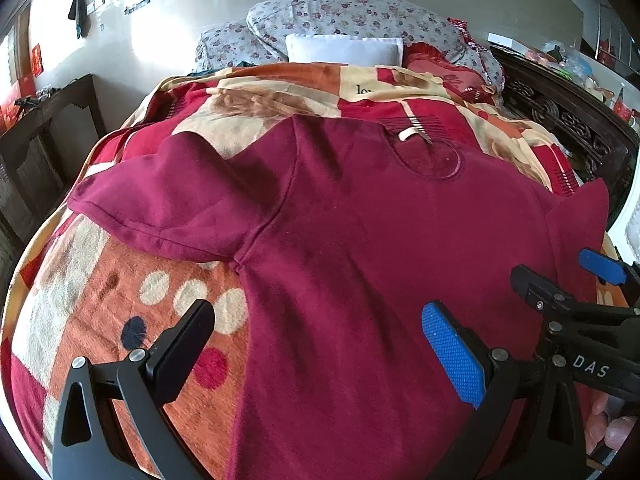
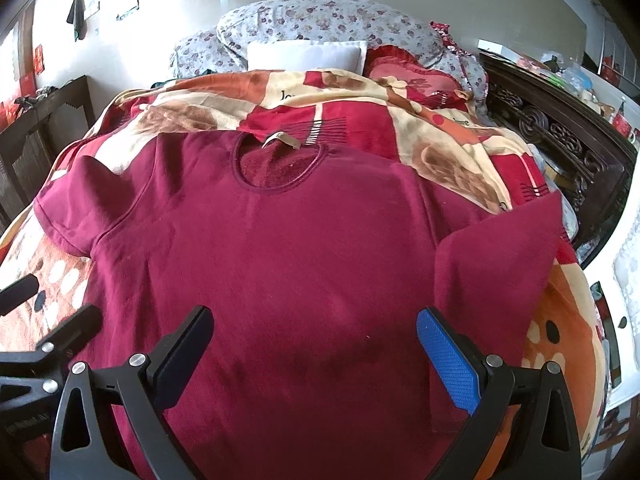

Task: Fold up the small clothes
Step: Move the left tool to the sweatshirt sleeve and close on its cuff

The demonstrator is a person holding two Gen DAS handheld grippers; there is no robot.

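Observation:
A dark red short-sleeved shirt [image 1: 352, 240] [image 2: 288, 264] lies flat, front up, on a patterned blanket, collar and label toward the far side. Its left sleeve [image 1: 168, 200] spreads out to the left. The right sleeve [image 2: 500, 256] lies folded inward over the body's right side. My left gripper [image 1: 320, 344] hovers open over the shirt's lower left edge, nothing between its fingers. My right gripper [image 2: 316, 352] hovers open over the lower middle of the shirt, also holding nothing. The right gripper [image 1: 560, 276] shows at the right edge of the left wrist view.
The red, orange and cream blanket [image 1: 100, 300] [image 2: 560, 340] covers the bed. Floral pillows [image 1: 352, 20] and a white cushion [image 2: 308, 56] lie at the far end. A dark carved wooden bed frame [image 2: 560, 132] runs along the right, a dark table [image 1: 44, 128] stands left.

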